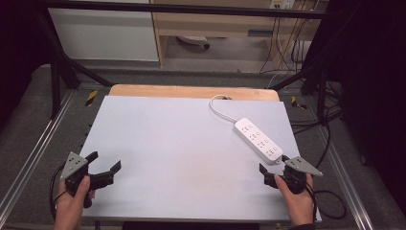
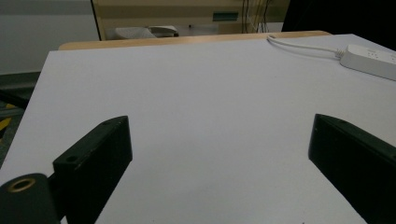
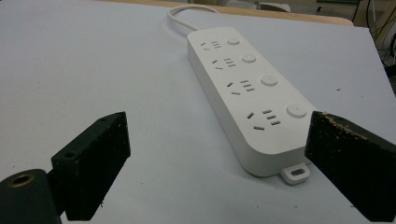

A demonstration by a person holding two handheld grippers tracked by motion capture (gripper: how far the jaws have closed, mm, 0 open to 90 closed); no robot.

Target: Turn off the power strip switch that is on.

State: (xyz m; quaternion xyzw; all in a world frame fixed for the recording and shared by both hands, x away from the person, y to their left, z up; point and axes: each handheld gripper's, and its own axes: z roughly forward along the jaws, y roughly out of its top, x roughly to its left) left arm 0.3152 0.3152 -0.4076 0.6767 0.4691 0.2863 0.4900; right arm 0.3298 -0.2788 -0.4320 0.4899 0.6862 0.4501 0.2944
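A white power strip (image 1: 258, 140) lies flat on the white table top (image 1: 182, 153) at the right, its cord (image 1: 221, 108) running to the far edge. In the right gripper view the power strip (image 3: 247, 88) shows several sockets, each with a round button, and its near end lies close ahead between the jaws, toward the right one. My right gripper (image 1: 274, 167) is open just short of that end, touching nothing. My left gripper (image 1: 104, 162) is open over the table's near left corner with bare table between its jaws. In the left gripper view the power strip (image 2: 371, 58) lies far off at the right.
A wooden board edge (image 1: 191, 91) shows behind the white top. Metal frame rails (image 1: 28, 158) run along both sides, with black cables (image 1: 325, 143) on the floor at the right. A cabinet and a desk stand beyond the table.
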